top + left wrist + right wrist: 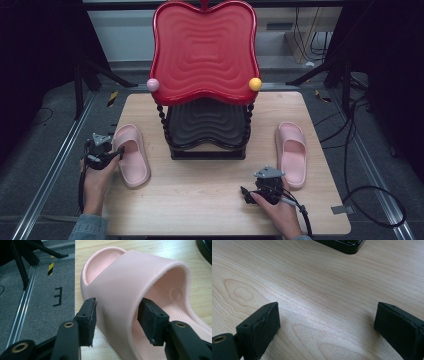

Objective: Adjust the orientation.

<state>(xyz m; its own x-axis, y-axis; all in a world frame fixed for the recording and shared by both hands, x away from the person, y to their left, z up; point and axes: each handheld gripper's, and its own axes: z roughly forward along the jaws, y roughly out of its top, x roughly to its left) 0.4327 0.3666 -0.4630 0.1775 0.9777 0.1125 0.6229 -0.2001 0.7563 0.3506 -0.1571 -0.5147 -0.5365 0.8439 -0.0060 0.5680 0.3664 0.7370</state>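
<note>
**Left jaws straddle the strap of the near slipper**

The left pink slipper lies on the table, left of the two-tier rack, its long axis running away from the person. The left gripper meets it side-on, jaws spread, one outside the strap and one inside it, seemingly not yet clamped. The right slipper lies just beside the right gripper, which gapes over bare wood.
</note>
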